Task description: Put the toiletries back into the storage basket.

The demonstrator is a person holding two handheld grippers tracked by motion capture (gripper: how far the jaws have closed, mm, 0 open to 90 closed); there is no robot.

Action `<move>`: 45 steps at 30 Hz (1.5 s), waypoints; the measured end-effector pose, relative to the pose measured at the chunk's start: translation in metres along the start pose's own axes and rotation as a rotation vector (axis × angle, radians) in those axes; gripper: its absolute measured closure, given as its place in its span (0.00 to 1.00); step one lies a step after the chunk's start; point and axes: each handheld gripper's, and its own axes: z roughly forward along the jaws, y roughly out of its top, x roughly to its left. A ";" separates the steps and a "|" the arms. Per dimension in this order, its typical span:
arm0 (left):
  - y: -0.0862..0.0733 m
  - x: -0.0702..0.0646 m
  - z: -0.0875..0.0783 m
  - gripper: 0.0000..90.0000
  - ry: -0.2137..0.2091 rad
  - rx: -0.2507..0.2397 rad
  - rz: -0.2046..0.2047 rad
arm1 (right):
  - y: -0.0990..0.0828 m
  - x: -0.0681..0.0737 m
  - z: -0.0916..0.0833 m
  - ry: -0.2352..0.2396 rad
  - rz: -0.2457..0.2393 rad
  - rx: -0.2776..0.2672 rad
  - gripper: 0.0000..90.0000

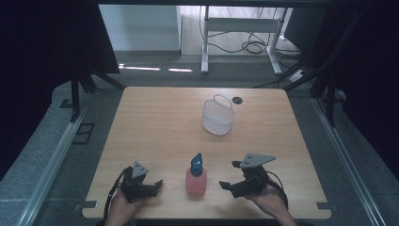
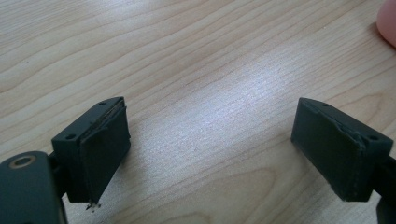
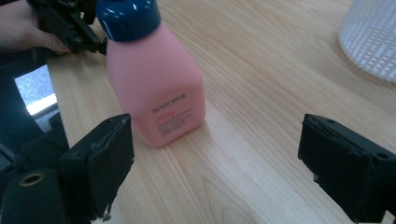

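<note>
Two hand-held grippers sit at the near edge of the pale wooden surface (image 1: 155,117), with a pink plastic bottle with a dark blue cap (image 1: 195,176) standing upright between them. The right gripper (image 1: 227,185) has its fingers released and spread, nothing between them; in the right gripper view the bottle (image 3: 154,88) stands ahead and off to the left of the gap, closer to the left finger (image 3: 105,163) than to the right one. The left gripper (image 1: 157,184) rests on the surface to the left of the bottle, fingers also released and holding nothing, over bare wood (image 2: 205,135). A white perforated plastic basket with a loop handle (image 1: 218,115) stands well apart toward the far side.

The likely risk is in the approach: since the bottle is not centred in the right gripper's gap, moving in as it stands could strike the bottle's side with one finger and tip or push it toward the left gripper. The bottle is tall with a narrow base, so a high or glancing contact may topple it. Its smooth plastic could also slip if gripped near the tapering shoulder.
</note>
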 end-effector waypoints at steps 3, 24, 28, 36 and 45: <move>0.000 0.000 0.000 0.12 0.000 0.000 0.000 | 0.004 0.003 0.002 0.013 -0.010 -0.005 0.13; 0.000 0.000 0.000 0.12 -0.001 0.001 -0.001 | 0.028 0.019 0.018 0.081 -0.070 -0.020 0.31; 0.000 0.000 0.000 0.12 -0.002 0.001 -0.001 | 0.035 0.022 0.022 0.100 -0.080 -0.026 0.37; 0.000 0.000 0.000 0.12 -0.002 0.001 -0.001 | 0.045 0.028 0.030 0.129 -0.104 -0.029 0.45; 0.000 0.000 0.000 0.12 -0.002 0.001 -0.001 | 0.055 0.032 0.041 0.149 -0.119 -0.022 0.49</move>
